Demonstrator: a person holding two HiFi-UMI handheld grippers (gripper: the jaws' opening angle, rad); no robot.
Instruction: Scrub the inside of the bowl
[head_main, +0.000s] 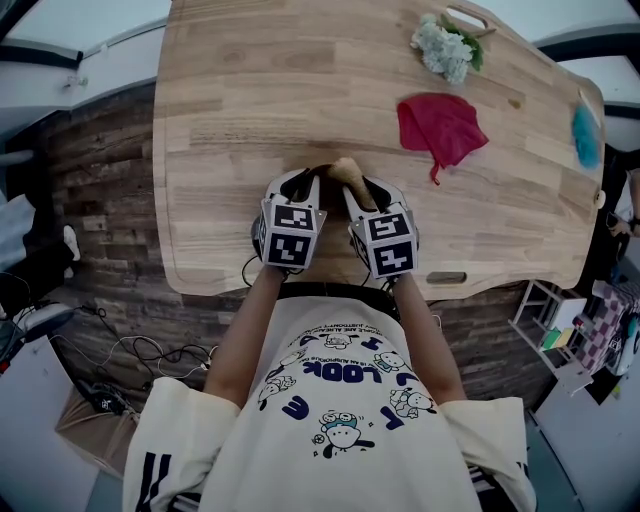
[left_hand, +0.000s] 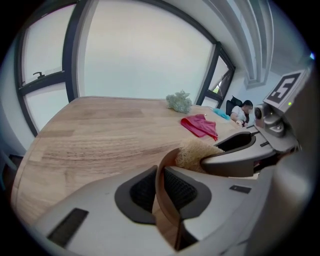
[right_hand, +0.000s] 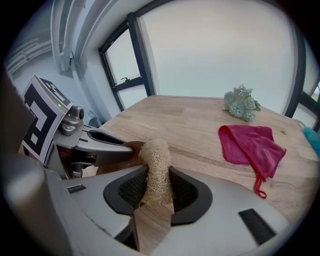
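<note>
Nearest, at the near edge of the wooden table (head_main: 250, 100), two grippers are held side by side. The left gripper (head_main: 298, 185) is closed on the thin rim of the one brown bowl (left_hand: 164, 200), whose wall is pinched between the pads, while the right gripper (head_main: 368, 192) is clamped on the one straw-coloured loofah scrubber (right_hand: 156, 172), whose free end is seen just beside that rim. Farther out, one red cloth (head_main: 440, 128) is spread to the right, and beyond it one bunch of pale flowers (head_main: 445, 45) and one teal object (head_main: 586, 135) at the right edge are seen.
</note>
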